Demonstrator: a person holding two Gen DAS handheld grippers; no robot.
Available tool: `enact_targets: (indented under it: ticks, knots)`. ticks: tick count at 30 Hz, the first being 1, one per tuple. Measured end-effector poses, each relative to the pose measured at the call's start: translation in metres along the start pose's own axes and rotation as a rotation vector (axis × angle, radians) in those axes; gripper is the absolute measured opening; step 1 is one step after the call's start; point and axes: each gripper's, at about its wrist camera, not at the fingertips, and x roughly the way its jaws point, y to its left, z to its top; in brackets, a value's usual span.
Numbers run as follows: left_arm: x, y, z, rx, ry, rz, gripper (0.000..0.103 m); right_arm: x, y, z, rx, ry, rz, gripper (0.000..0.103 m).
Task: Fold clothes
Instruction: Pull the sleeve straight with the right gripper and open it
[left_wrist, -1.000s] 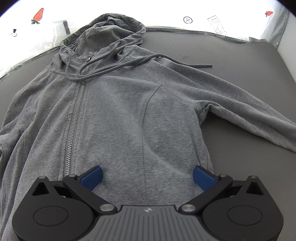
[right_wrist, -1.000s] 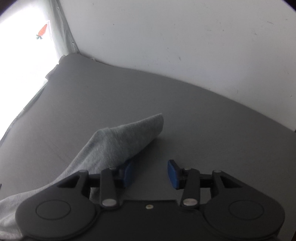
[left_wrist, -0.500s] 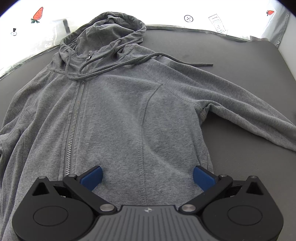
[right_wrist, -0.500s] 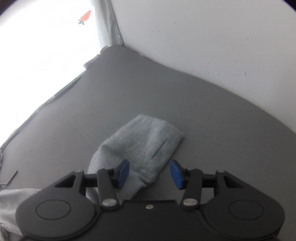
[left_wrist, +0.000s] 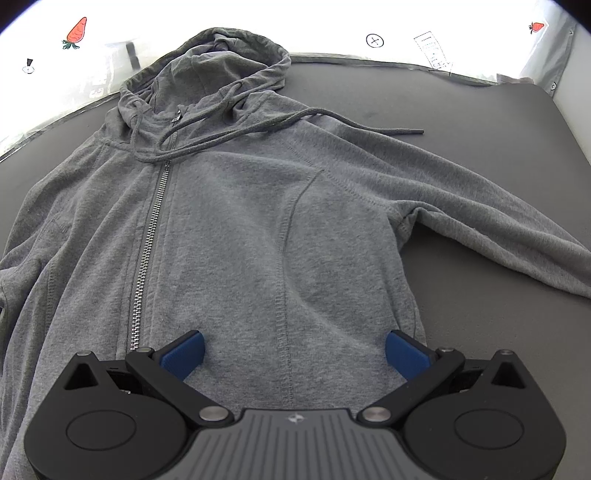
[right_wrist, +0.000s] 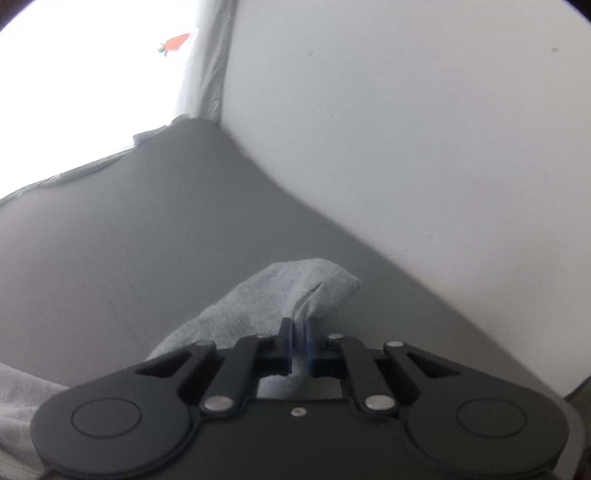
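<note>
1. On the dark grey table (left_wrist: 498, 122): one grey zip hoodie (left_wrist: 229, 229), laid flat with its front up, hood (left_wrist: 221, 59) toward the far edge and hem toward the near side. The zipper (left_wrist: 147, 243) is closed and runs up the body left of centre in the left wrist view.
2. Drawcord (left_wrist: 332, 118): loose, looped across the chest, with one end trailing off the shoulder onto the bare table.
3. Sleeve, wearer's left (left_wrist: 498, 229): stretched out to the right across the table, lying flat near the shoulder.
4. Left gripper (left_wrist: 295, 350): poised low over the hoodie's lower body, fingers (left_wrist: 184, 354) spread wide with nothing between them (one blue pad close beside the zipper, the other at the side seam). Whether the pads touch the cloth cannot be told.
5. Right gripper (right_wrist: 295, 339): fingers (right_wrist: 284, 336) clenched on the cuff end of a sleeve (right_wrist: 295, 291). The fabric bunches up between the blue pads and the cuff tip pokes out beyond them, raised off the table (this view is blurred).
6. Surroundings: white wall (right_wrist: 406, 147) along the table's right side; bright white backdrop beyond the far edge, carrying small printed marks, among them a carrot sticker (left_wrist: 75, 32) and a strawberry sticker (left_wrist: 536, 26).
</note>
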Motion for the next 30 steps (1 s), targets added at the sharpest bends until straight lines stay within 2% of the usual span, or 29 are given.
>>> enact_targets:
  ticks: [2, 4, 12, 14, 16, 17, 18, 19, 21, 23, 25, 27, 30]
  knots:
    - [0.000, 0.000, -0.001, 0.001, -0.005, -0.001, 0.103, -0.014, -0.012, 0.003, 0.004, -0.038, -0.075, 0.006]
    - [0.000, 0.001, -0.001, 0.001, -0.010, -0.001, 0.103, -0.022, -0.022, -0.001, -0.011, -0.041, -0.117, 0.006]
    - [-0.001, 0.006, -0.003, 0.010, -0.024, -0.008, 0.103, 0.001, -0.016, -0.043, -0.136, 0.137, -0.144, 0.008]
    - [0.000, 0.007, -0.003, 0.011, -0.028, -0.008, 0.103, -0.001, -0.017, -0.044, -0.153, 0.133, -0.151, 0.011]
    - [0.000, 0.007, -0.003, 0.011, -0.032, -0.007, 0.103, -0.002, -0.020, -0.039, -0.128, 0.140, -0.155, 0.024]
    - [-0.001, 0.006, -0.003, 0.009, -0.030, -0.004, 0.103, -0.002, -0.022, -0.036, -0.114, 0.144, -0.154, 0.025]
    - [-0.001, 0.006, -0.003, 0.006, -0.028, -0.001, 0.103, -0.004, -0.026, -0.035, -0.092, 0.148, -0.144, 0.029]
    - [-0.001, 0.005, -0.003, 0.004, -0.026, 0.003, 0.103, -0.007, -0.029, -0.033, -0.070, 0.153, -0.131, 0.039]
    - [-0.002, 0.003, -0.002, -0.009, -0.008, 0.017, 0.103, -0.013, -0.034, -0.029, -0.041, 0.146, -0.102, 0.049]
    - [-0.003, 0.002, -0.002, -0.013, 0.010, 0.028, 0.103, -0.026, -0.038, -0.030, -0.035, 0.130, -0.053, 0.054]
    - [-0.007, 0.004, -0.005, -0.035, 0.048, 0.029, 0.103, -0.039, -0.038, -0.031, -0.044, 0.109, 0.019, 0.067]
    - [-0.013, 0.008, -0.011, -0.078, 0.087, 0.027, 0.103, -0.053, -0.033, -0.034, -0.091, 0.074, 0.107, 0.072]
    - [-0.027, 0.012, -0.033, -0.123, 0.101, 0.019, 0.103, -0.078, -0.018, -0.042, -0.204, 0.022, 0.205, 0.077]
